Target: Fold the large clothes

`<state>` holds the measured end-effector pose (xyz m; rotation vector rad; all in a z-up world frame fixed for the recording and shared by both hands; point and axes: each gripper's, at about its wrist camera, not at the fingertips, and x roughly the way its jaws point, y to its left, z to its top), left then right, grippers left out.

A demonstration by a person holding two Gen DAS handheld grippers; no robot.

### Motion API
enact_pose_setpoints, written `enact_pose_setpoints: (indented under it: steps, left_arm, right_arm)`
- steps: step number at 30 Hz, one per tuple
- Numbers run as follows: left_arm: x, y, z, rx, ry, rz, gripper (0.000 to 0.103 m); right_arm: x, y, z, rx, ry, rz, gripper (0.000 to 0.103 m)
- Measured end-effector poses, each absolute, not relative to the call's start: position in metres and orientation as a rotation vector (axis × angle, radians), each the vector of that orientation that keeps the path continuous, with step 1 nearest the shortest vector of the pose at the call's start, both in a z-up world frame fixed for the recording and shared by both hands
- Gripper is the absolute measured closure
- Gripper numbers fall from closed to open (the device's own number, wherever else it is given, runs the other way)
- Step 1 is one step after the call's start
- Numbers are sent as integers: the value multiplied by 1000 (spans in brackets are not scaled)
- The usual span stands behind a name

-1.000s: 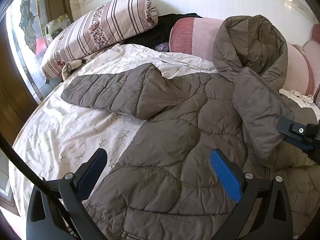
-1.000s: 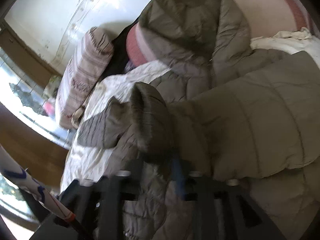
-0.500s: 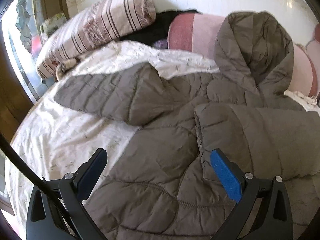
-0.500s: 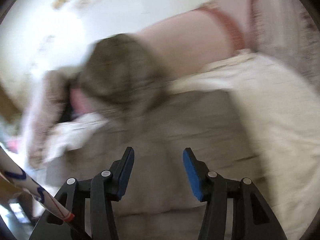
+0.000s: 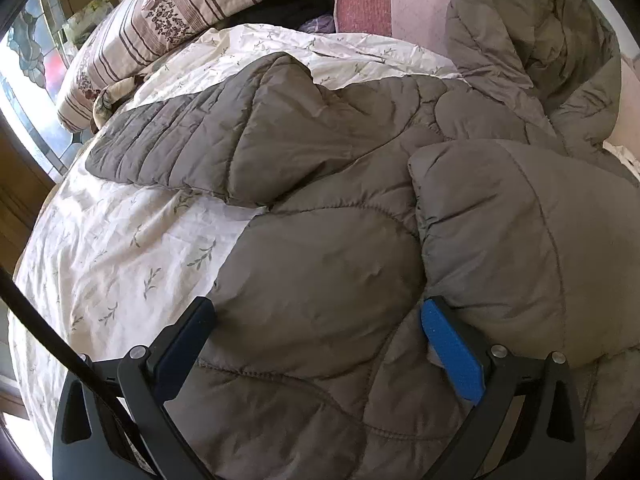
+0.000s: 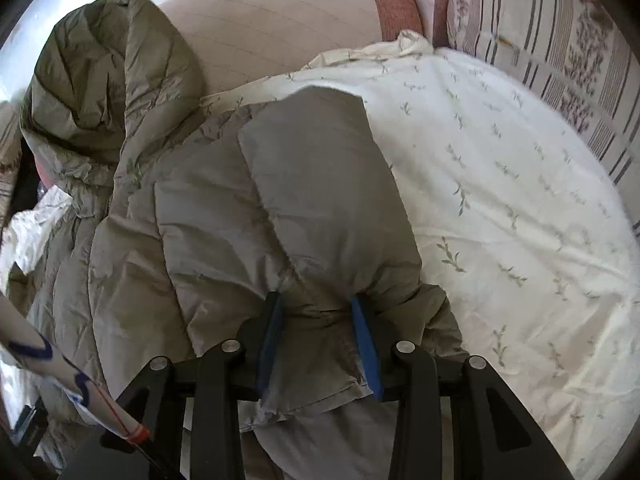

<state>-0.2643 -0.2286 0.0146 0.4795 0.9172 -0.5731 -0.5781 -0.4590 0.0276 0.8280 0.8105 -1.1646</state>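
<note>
A large grey-brown quilted hooded coat [image 5: 320, 272] lies spread on a bed. Its left sleeve [image 5: 200, 140] stretches out to the left; its right sleeve [image 5: 512, 232] is folded across the body. The hood [image 5: 532, 40] leans on the headboard. My left gripper [image 5: 316, 320] is open, its fingers straddling the coat's body low over it. In the right wrist view, my right gripper [image 6: 318, 320] has its pads pressed onto the coat's right side, a bunch of fabric [image 6: 320, 308] pinched between them; the folded sleeve [image 6: 320, 184] and hood [image 6: 108, 80] lie ahead.
The bed has a white leaf-print sheet [image 5: 120, 248] [image 6: 520, 200]. A striped floral pillow [image 5: 176, 12] lies at the far left, another [image 6: 560, 28] at the right. A pink padded headboard [image 5: 388, 4] [image 6: 280, 20] stands behind. A window [image 5: 32, 60] is at the left.
The right sleeve was carried over and laid across the coat's body. My right gripper let it go, swung right and closed on the coat's right edge. My left gripper moved closer.
</note>
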Motion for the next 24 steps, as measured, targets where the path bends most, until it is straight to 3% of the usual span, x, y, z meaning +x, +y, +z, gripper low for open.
enact_pose_setpoints:
  steps: [6,8,24]
  left_arm:
    - [-262,-211,44,370,861,-581,0]
    - [-266,-208,54,347,817,-598,0]
    - [-280,-228,28,475,856,-649,0]
  right_arm:
    - [-550,-426,78,652,731,-1132,62]
    - [-537,-414,87,636,700,-1053,55]
    - [-502,-411,26,716,875,-975,54]
